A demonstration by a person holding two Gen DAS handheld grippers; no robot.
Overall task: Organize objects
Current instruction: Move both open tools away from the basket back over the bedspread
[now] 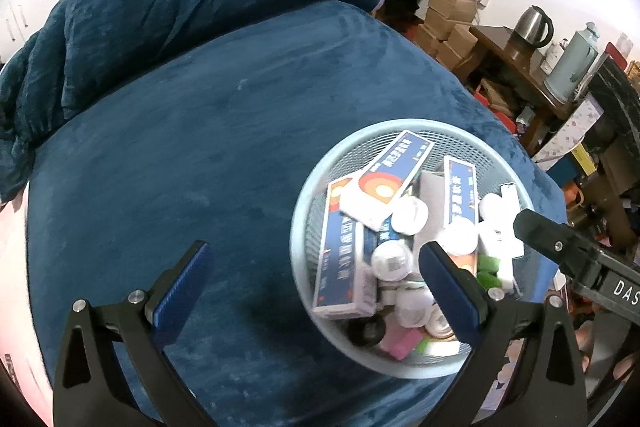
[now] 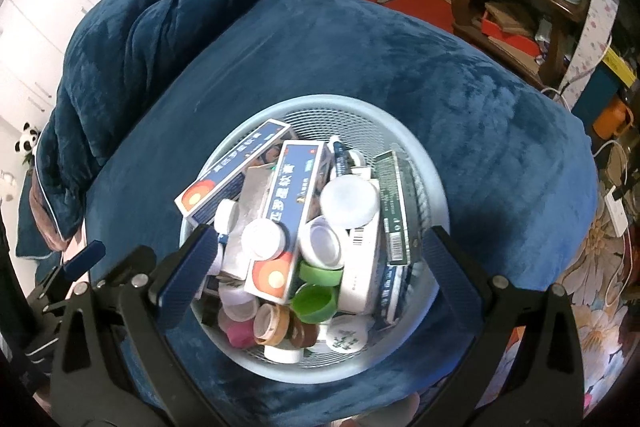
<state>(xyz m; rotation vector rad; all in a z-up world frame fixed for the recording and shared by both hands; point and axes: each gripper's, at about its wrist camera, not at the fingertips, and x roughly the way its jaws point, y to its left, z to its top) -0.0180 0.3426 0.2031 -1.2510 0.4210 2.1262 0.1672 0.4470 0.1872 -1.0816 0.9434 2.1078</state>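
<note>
Spread wide and empty, the right gripper [image 2: 316, 259] hangs directly over the mesh basket [image 2: 404, 131] of boxes and caps on the blue bed, while the left gripper [image 1: 312, 267] (equally agape) sits offset to the basket's left, making the right nearer.

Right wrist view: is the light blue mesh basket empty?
No, the basket is piled with medicine boxes, white caps and green caps.
</note>
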